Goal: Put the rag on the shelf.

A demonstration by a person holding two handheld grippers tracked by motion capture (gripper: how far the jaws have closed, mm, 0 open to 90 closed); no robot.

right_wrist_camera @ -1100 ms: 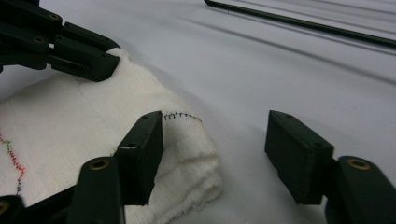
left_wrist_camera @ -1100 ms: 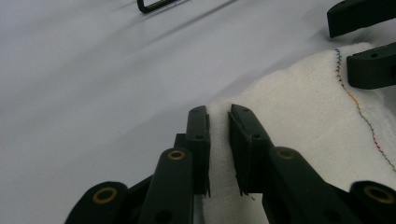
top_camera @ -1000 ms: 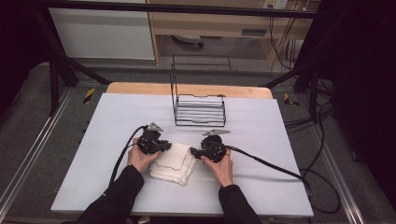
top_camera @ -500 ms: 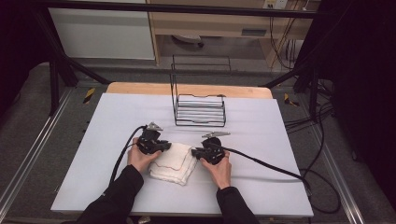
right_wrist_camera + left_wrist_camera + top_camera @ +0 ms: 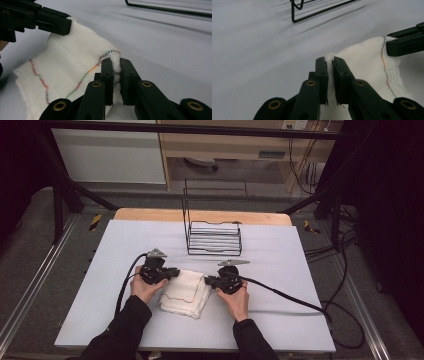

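Your left gripper [image 5: 172,272] sits at the far left corner of the folded white cloth [image 5: 184,292], which lies on the near half of the table [image 5: 280,320], a little left of centre. In the left gripper view its jaws are pinched on a raised ridge of the cloth [image 5: 362,65], with only the thickness of the fabric between the pads; they have just been closing a little further onto it.

Your right gripper [image 5: 209,280] meets the cloth at its far right corner, pointing back toward the left one. In the right gripper view the jaws clamp a small upright fold of the cloth [image 5: 75,62], right where the multicoloured stitched hem [image 5: 86,72] curves round the corner. These jaws have also just been closing, from about half open down to a tight pinch on the fabric.

Each gripper shows in the other's view: the right one [image 5: 388,46] bites the cloth's edge beside the hem, and the left one [image 5: 67,26] holds the opposite corner. The cloth sags between the two grips and the rest of it lies flat on the table.

Your hands [image 5: 145,290] rest on the table either side of the cloth. The black wire rack [image 5: 214,237] stands well beyond it, toward the far edge of the table, apart from both grippers. A cable [image 5: 280,295] trails from the right gripper off to the right.
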